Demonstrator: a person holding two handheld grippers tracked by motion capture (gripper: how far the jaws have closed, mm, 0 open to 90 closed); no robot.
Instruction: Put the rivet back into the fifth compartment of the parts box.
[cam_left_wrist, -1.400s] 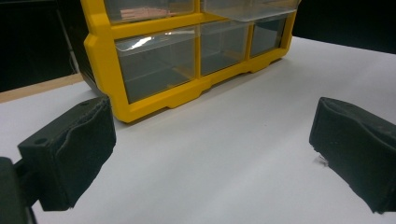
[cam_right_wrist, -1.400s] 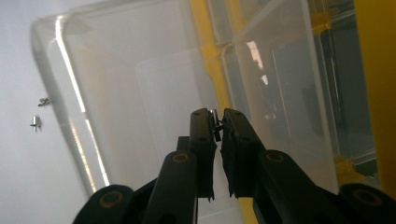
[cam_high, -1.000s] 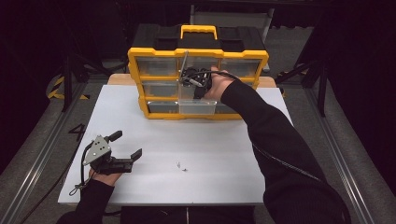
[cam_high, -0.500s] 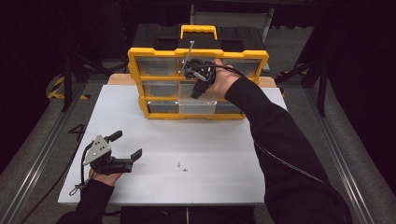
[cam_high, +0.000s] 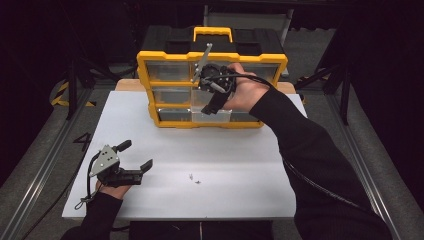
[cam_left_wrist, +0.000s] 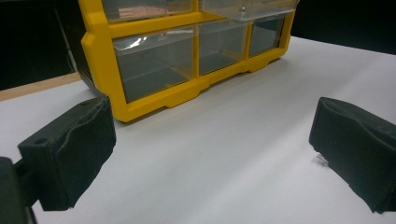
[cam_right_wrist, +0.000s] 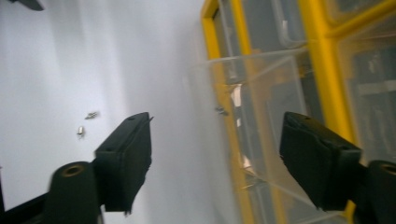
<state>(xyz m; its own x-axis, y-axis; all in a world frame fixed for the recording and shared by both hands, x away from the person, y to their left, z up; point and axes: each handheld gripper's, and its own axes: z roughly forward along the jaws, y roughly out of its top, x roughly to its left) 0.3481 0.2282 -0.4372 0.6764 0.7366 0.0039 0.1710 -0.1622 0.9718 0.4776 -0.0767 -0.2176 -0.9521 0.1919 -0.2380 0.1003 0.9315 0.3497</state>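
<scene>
Meanwhile the right gripper (cam_high: 214, 95) hangs in front of the yellow drawer cabinet (cam_high: 212, 65), its jaws having just been opening and now standing well apart with nothing between them, right above a clear drawer (cam_right_wrist: 261, 121) that sticks out of the bottom row. One small screw (cam_right_wrist: 220, 111) seems to lie in that drawer, while two more screws (cam_high: 194, 178) rest on the white table (cam_high: 300, 165), well apart from the cabinet. The left gripper (cam_high: 131, 159) sits low near the table's front left, jaws wide and empty, with a screw (cam_left_wrist: 321, 159) just beside one pad. The likely trouble is the open drawer: a careless swing of the right hand could knock it crooked or tip out what it holds. The loose screws are tiny, so a slightly off pinch could flick them across the smooth table or off its front edge
</scene>
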